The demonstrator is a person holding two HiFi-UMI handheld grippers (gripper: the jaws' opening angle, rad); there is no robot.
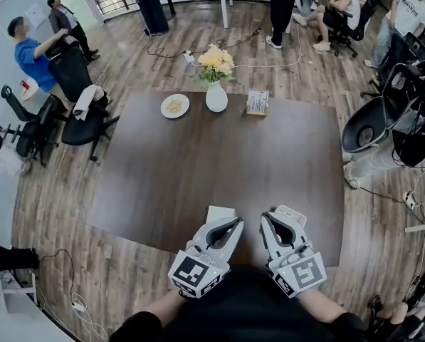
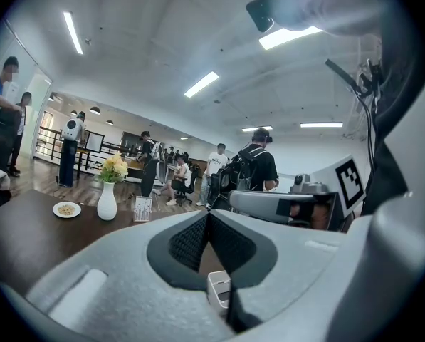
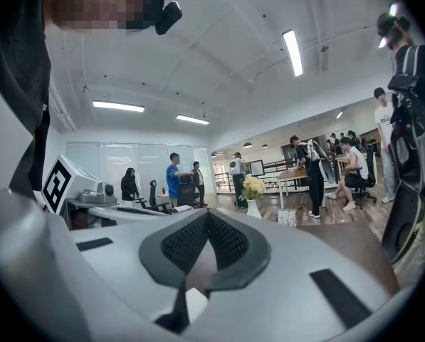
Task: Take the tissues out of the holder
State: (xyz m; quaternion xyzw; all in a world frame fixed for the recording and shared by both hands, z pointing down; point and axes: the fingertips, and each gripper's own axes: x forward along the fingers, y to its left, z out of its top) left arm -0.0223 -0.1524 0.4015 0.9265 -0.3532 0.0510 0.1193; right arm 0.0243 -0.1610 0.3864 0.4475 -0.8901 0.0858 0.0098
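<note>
A white box-shaped tissue holder (image 1: 221, 213) stands near the front edge of the dark table (image 1: 198, 169), just beyond my left gripper. My left gripper (image 1: 233, 224) is shut and empty, its tips right beside the holder. The left gripper view has the shut jaws (image 2: 208, 216) raised, with the holder (image 2: 219, 288) seen low through the gap under them. My right gripper (image 1: 272, 216) hovers to the right of the holder, also shut with nothing in it. In the right gripper view a white corner of the holder (image 3: 196, 302) shows below the closed tips (image 3: 207, 214).
At the table's far side stand a white vase of yellow flowers (image 1: 216, 95), a small plate of food (image 1: 175, 106) and a small patterned stand (image 1: 258, 102). Office chairs (image 1: 84, 112) and people are left of and behind the table. A chair (image 1: 369, 127) sits at the right.
</note>
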